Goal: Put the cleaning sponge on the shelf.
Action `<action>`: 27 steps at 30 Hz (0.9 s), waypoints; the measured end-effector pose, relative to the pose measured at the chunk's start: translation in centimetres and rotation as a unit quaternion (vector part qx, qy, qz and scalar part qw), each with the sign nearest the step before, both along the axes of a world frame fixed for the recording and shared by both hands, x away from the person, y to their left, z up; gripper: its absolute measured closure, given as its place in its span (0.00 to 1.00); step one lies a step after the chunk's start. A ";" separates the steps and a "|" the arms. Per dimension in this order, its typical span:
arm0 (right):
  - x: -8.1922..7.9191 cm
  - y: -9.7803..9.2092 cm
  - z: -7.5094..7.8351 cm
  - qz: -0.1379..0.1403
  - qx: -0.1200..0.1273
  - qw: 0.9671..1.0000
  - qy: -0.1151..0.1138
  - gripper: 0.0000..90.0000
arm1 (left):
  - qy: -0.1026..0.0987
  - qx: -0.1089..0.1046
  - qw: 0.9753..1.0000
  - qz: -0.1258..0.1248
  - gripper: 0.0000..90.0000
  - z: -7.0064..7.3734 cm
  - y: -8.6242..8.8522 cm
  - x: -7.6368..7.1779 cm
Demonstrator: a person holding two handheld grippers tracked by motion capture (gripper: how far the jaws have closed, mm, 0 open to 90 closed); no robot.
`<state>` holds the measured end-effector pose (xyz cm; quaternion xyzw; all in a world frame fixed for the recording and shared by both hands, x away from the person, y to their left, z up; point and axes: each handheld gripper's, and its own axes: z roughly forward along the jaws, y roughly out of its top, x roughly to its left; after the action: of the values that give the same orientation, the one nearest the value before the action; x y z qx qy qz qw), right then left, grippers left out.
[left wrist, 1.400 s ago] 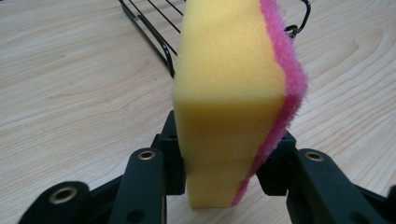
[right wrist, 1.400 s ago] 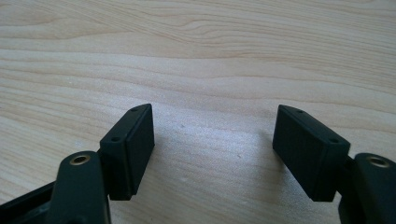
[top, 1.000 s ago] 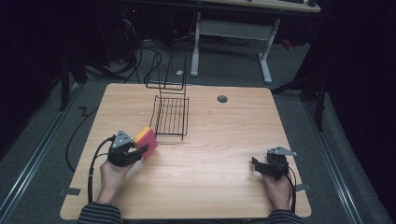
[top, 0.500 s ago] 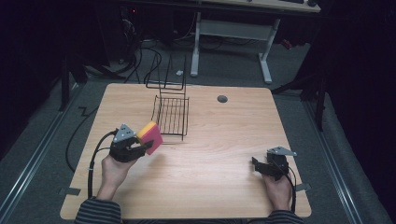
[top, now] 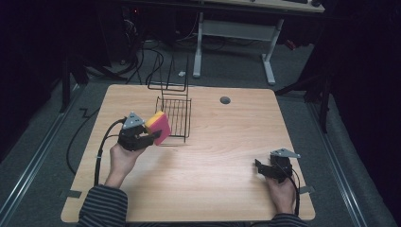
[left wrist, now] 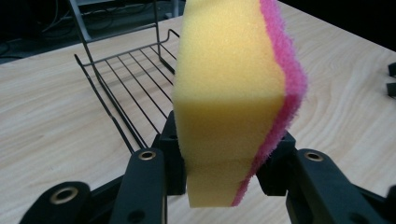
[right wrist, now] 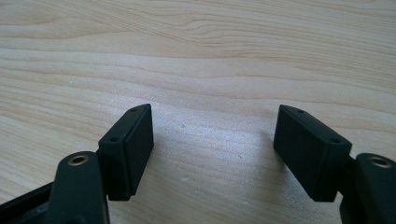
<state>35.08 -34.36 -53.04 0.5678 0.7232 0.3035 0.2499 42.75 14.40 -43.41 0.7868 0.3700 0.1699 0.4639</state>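
A yellow-and-pink sponge (top: 158,127) is clamped on edge between the jaws of the left gripper (top: 142,137), raised off the table (top: 217,156) just beside the wire rack (top: 176,116), at roughly 8 o'clock from the rack's tray. The right gripper (top: 265,169) is seen at 4 o'clock on the table, low over bare wood, jaws spread wide with nothing held

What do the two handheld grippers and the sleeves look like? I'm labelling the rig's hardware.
Both the left gripper and the right gripper are black, each topped by a grey three-cornered plate and trailing a black cable. Their jaws end in flat rectangular black pads, with brass-coloured eyelets at the joints. The sleeves are dark with thin light stripes.
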 end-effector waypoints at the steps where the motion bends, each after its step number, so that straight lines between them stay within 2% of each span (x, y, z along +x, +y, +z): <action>1: 0.0 0.0 0.0 0.000 0.000 1.000 0.000 0.32 | -0.002 0.001 1.000 0.001 0.68 0.0 -0.1 0.2; 7: 0.0 0.0 0.0 0.001 0.000 1.000 0.000 0.32 | 0.001 0.013 1.000 0.003 0.68 -0.2 -0.9 1.7; 16: 0.0 0.0 0.0 0.001 0.001 1.000 0.000 0.32 | -0.016 0.029 0.999 0.012 0.68 0.0 -2.6 4.1; 20: 0.0 0.0 0.0 0.002 0.001 1.000 0.000 0.32 | -0.015 0.023 1.000 0.013 0.68 -0.3 -3.2 4.9; 24: 0.0 0.0 0.0 0.002 0.000 1.000 0.001 0.32 | -0.013 0.030 0.999 0.017 0.68 -0.6 -3.6 5.8; 27: 0.0 0.0 0.0 0.003 -0.001 1.000 0.000 0.32 | -0.010 0.027 0.999 0.020 0.68 -0.9 -4.0 6.4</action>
<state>35.09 -34.39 -53.03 0.5652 0.7256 0.3030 0.2495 49.19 10.38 -44.32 0.7896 0.3761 0.1971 0.4429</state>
